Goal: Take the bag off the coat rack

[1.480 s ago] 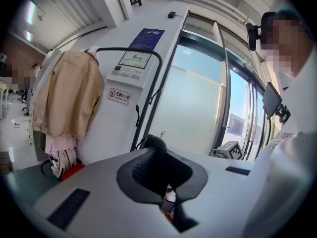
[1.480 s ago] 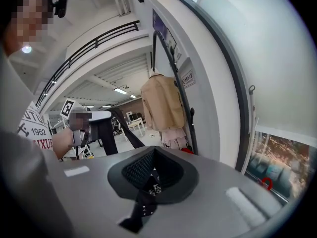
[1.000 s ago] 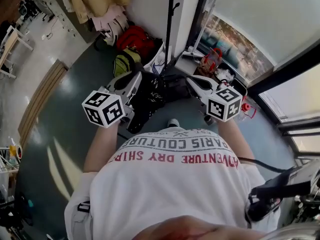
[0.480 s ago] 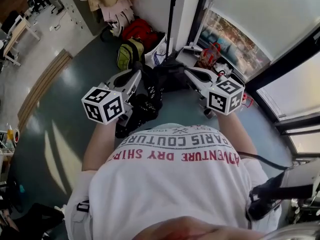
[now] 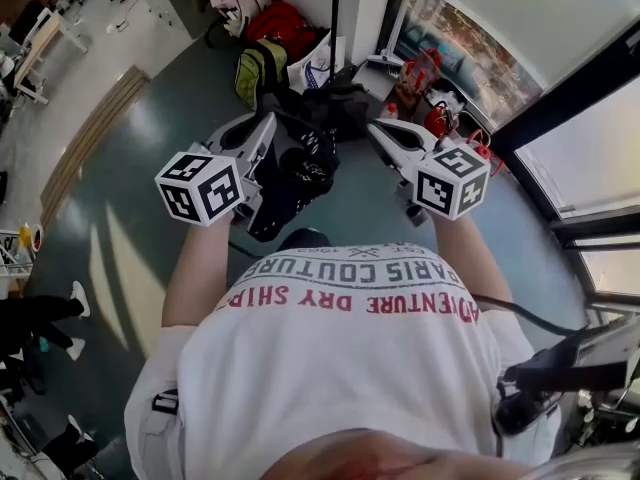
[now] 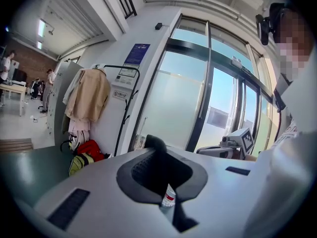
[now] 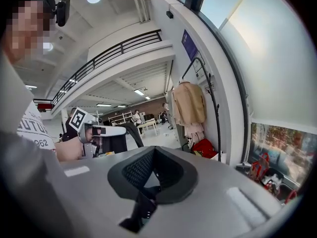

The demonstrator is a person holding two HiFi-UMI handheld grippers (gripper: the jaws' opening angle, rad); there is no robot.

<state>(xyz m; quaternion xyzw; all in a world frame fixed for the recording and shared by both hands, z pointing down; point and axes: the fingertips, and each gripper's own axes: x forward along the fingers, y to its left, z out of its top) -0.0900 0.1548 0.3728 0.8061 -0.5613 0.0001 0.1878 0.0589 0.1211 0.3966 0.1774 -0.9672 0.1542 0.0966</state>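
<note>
A black bag (image 5: 295,173) hangs between my two grippers in front of the person's chest, off the coat rack. The left gripper (image 5: 270,123) is shut on a black strap (image 6: 154,145) of the bag, which sticks up through its pads. The right gripper (image 5: 374,128) is also shut, with a black strap (image 7: 142,207) hanging under its jaws. The coat rack (image 5: 333,8) is a thin black pole by the white wall, ahead of both grippers. In the left gripper view the coat rack (image 6: 124,108) still carries a beige coat (image 6: 89,95).
A red bag (image 5: 275,18) and a yellow-green backpack (image 5: 258,66) lie on the floor at the rack's foot. Red items (image 5: 420,73) sit by the glass wall (image 5: 560,168) on the right. Desks and people are far off at the left.
Both grippers, with the black bag between them, have drawn back from the coat rack. The rack and the floor bags have slid towards the top of the head view.
</note>
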